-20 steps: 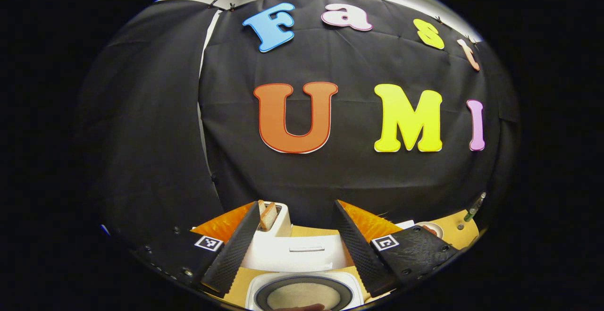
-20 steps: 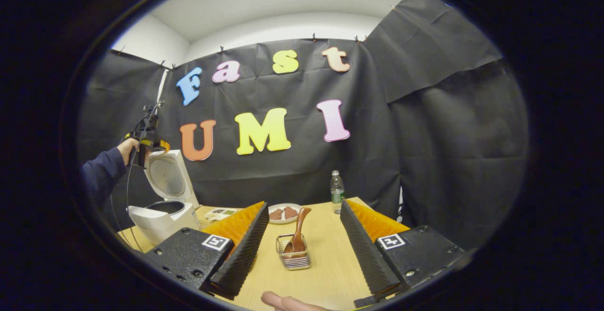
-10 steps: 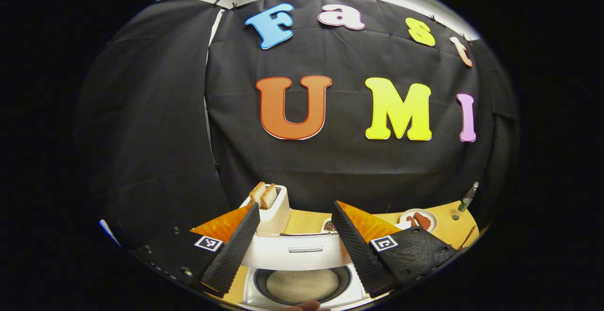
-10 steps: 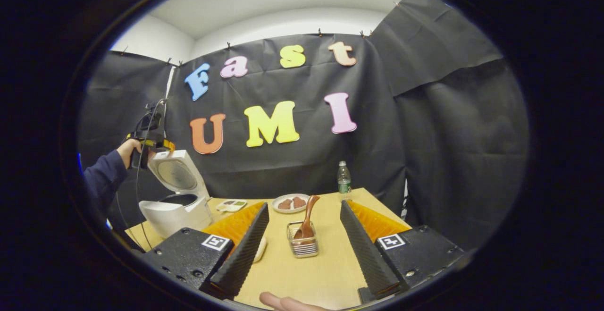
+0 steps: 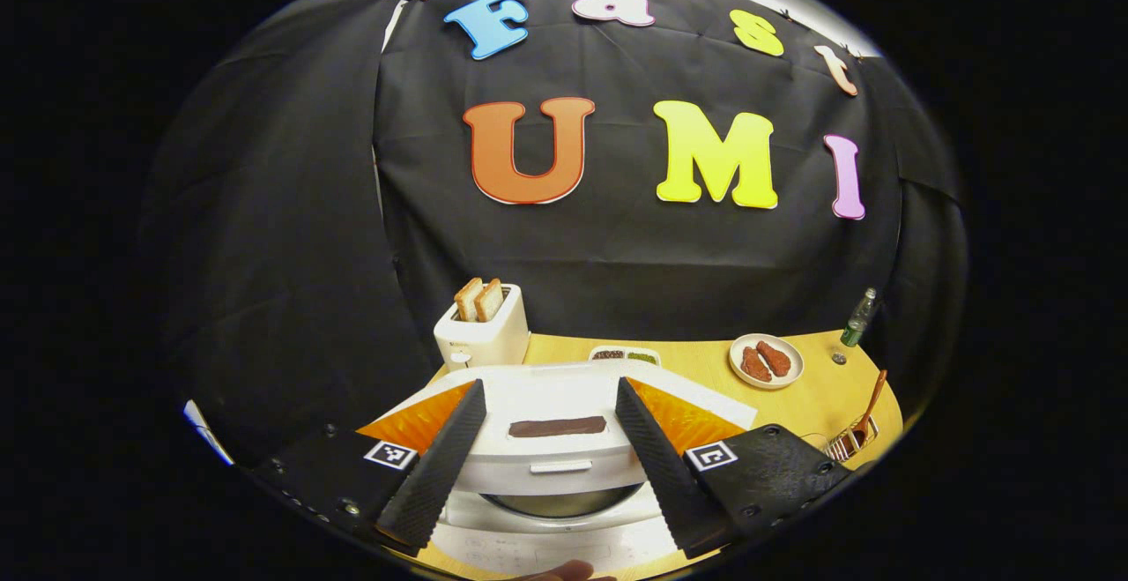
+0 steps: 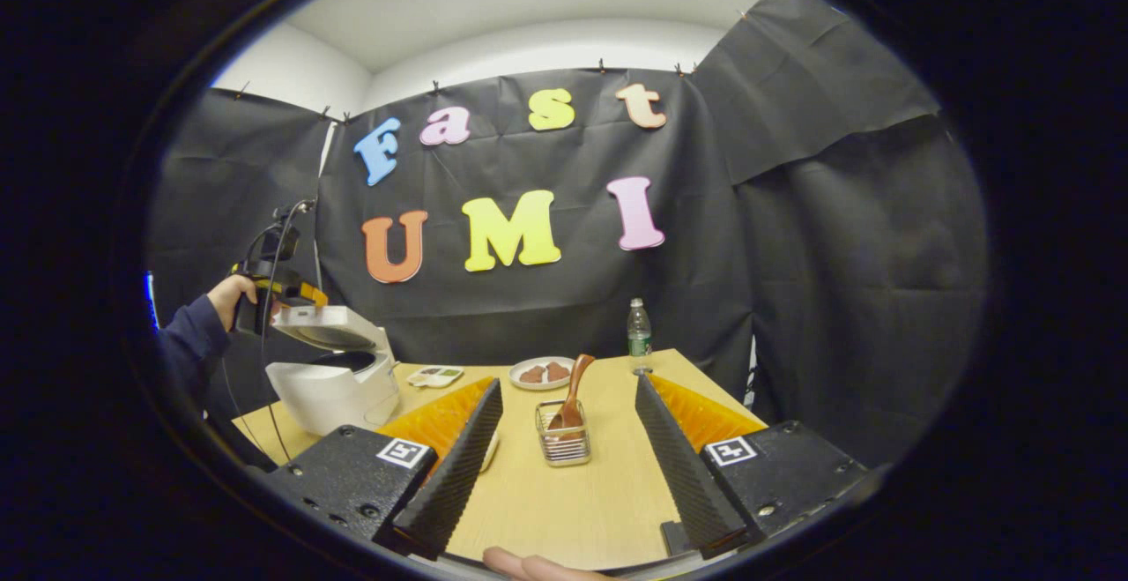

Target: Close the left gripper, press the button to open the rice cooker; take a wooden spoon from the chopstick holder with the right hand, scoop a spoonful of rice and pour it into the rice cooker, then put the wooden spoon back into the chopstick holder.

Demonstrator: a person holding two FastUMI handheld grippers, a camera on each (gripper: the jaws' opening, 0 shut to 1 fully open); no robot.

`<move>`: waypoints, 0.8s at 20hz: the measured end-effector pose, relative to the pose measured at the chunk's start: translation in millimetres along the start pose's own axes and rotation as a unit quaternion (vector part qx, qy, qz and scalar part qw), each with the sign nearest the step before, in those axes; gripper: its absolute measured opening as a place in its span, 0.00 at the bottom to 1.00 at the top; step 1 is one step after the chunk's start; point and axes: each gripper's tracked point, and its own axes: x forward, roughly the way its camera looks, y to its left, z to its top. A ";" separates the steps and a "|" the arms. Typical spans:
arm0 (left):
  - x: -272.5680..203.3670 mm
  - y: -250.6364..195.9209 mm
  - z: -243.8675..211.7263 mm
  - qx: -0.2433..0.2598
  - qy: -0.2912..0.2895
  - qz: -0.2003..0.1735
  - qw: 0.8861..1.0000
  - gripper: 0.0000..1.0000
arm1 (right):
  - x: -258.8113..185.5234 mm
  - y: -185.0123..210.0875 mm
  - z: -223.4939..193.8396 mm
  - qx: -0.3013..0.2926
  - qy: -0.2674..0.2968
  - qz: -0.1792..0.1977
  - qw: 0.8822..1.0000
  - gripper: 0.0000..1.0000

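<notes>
Found rice cooker (image 5: 551,466) lid half lowered just ahead of left gripper (image 5: 548,466), spread wide, empty. Right gripper (image 6: 564,484) likewise; wooden spoon (image 6: 571,398) ahead in chopstick holder (image 6: 564,444). Judged task near complete.

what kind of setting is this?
Likely a mock kitchen in a recording booth: black cloth wall behind a light wooden table holding a white rice cooker, a white toaster with bread.
</notes>
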 end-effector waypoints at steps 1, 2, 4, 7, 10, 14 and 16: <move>-1.0 -2.2 -8.8 -0.004 0.005 -0.003 1.000 0.95 | -3.5 0.3 -2.2 -0.001 0.000 0.000 1.000 0.99; -2.0 -4.0 -18.1 -0.005 0.011 -0.003 1.000 0.95 | -7.2 2.4 -2.6 -0.001 0.001 0.001 1.000 0.99; -4.9 -5.4 -35.1 0.006 0.016 -0.001 1.000 0.96 | -11.1 8.5 -0.4 -0.002 -0.005 0.007 1.000 0.96; -11.0 -7.1 -58.8 0.001 0.039 -0.002 0.999 0.96 | -15.1 8.7 1.7 -0.008 -0.012 -0.004 1.000 0.96; -22.5 -9.1 -76.1 0.007 0.064 -0.006 0.998 0.96 | -24.7 20.9 4.0 -0.010 -0.019 0.004 1.000 0.99; -30.2 -9.5 -95.2 0.009 0.089 -0.014 0.996 0.96 | -32.0 28.7 7.1 -0.016 -0.025 0.002 1.000 0.99; -29.5 -9.6 -102.1 0.010 0.087 -0.013 0.996 0.96 | -33.8 34.3 8.4 -0.019 -0.027 0.005 0.999 0.98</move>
